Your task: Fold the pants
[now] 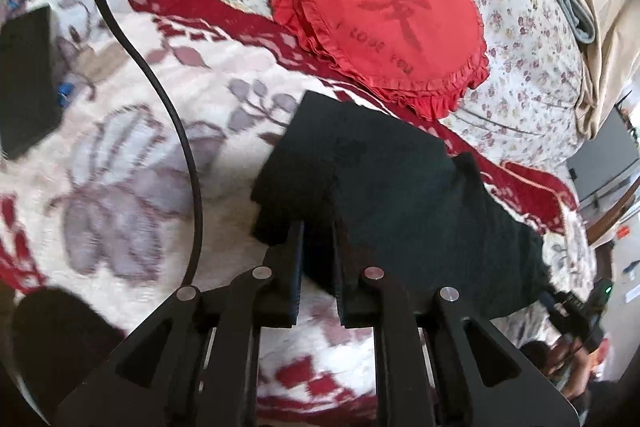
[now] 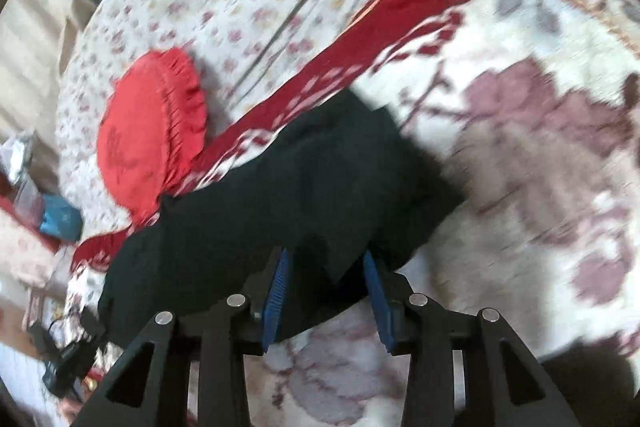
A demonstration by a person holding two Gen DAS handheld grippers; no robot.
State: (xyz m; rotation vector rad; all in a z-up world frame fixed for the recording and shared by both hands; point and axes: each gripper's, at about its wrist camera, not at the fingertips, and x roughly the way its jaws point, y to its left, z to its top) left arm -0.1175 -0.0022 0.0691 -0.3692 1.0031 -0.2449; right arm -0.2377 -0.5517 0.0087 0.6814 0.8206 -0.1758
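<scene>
Left gripper clamps pants edge; right gripper is parted, cloth between, not pinched. Soft, light, floppy: probably best taken at hems.

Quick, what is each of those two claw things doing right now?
Left gripper: shut on the black pants.
Right gripper: fingers apart, pants edge between them, not pinched.

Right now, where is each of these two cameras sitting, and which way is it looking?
Left wrist: sits on the left gripper, looking down along its black fingers, clamped on the dark pants on the floral blanket.
Right wrist: sits on the right gripper, looking down along blue-padded fingers standing apart around a pants edge.
Both share the pants, blanket and red ruffled cushion.
</scene>
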